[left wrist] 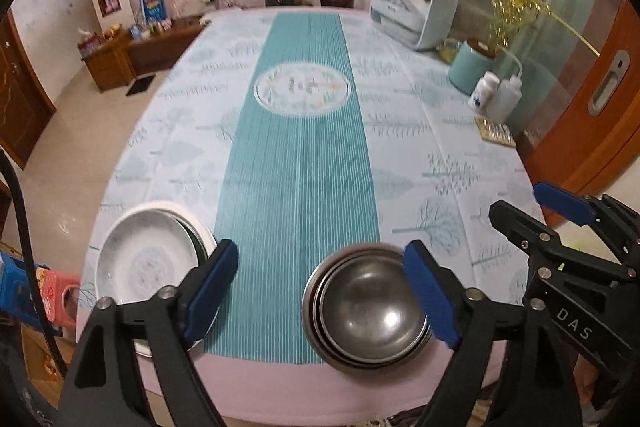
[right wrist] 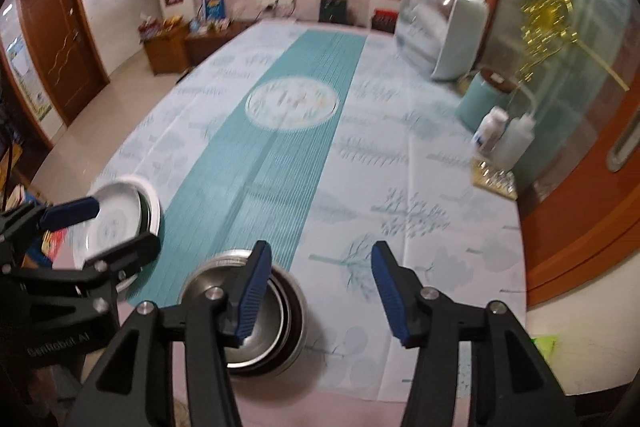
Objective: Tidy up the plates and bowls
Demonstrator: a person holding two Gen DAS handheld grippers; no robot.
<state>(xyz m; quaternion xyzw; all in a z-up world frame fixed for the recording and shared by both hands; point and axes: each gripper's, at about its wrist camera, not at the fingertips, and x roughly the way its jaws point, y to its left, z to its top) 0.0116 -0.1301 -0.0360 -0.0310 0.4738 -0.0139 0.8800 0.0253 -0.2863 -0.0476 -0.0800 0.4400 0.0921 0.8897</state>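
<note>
A stack of nested steel bowls [left wrist: 370, 309] sits at the table's near edge on the teal runner's right side; it also shows in the right wrist view [right wrist: 276, 323]. A stack of white plates [left wrist: 150, 267] lies at the near left edge, also in the right wrist view [right wrist: 116, 223]. My left gripper [left wrist: 320, 291] is open and empty above the near edge, between plates and bowls. My right gripper [right wrist: 318, 293] is open and empty, just right of the bowls; it shows at the right of the left wrist view [left wrist: 560, 215].
The table [left wrist: 440, 147] carries a patterned cloth with a teal runner [left wrist: 300, 147]. At the far right stand a dish-cabinet appliance [left wrist: 416, 1], a teal canister [left wrist: 474, 67], two white bottles [left wrist: 496, 93] and a small tray [left wrist: 496, 133]. An orange door [left wrist: 592, 99] is right.
</note>
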